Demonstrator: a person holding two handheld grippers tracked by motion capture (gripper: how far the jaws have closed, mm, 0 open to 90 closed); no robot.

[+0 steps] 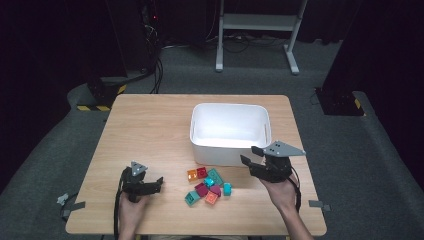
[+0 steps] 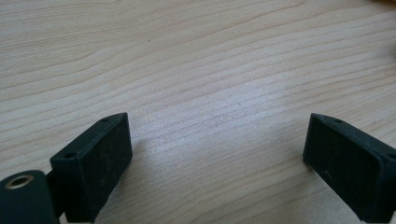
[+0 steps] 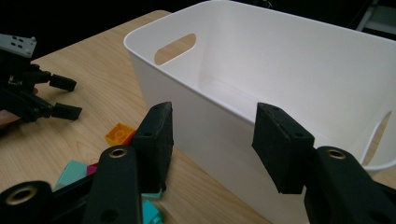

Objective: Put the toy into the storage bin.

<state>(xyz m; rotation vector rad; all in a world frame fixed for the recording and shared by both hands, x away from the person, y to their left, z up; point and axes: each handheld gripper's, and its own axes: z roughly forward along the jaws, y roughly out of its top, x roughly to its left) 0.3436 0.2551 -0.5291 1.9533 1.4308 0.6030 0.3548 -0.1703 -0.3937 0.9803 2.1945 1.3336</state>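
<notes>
Wide wooden bench (image 1: 150,125), bare across the upper left of the high view, plenty of room there. White bin (image 1: 230,132) right of middle, nothing inside. Little pile of bright blocks (image 1: 207,187) just below the bin, toward the near edge. Right gripper (image 1: 252,159) at the right, by the bin's near corner, jaws spread with nothing between. Left gripper (image 1: 159,182) lower left, low over bare wood, jaws spread wide, nothing held.

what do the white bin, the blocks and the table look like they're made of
Bin: likely moulded plastic, smooth satin white, thin walls with a cut-out handle slot. Blocks: probably hard plastic, bright solid colours; the orange one has studs on top. Table: pale wood or wood-look laminate, matte, with visible grain lines.
</notes>
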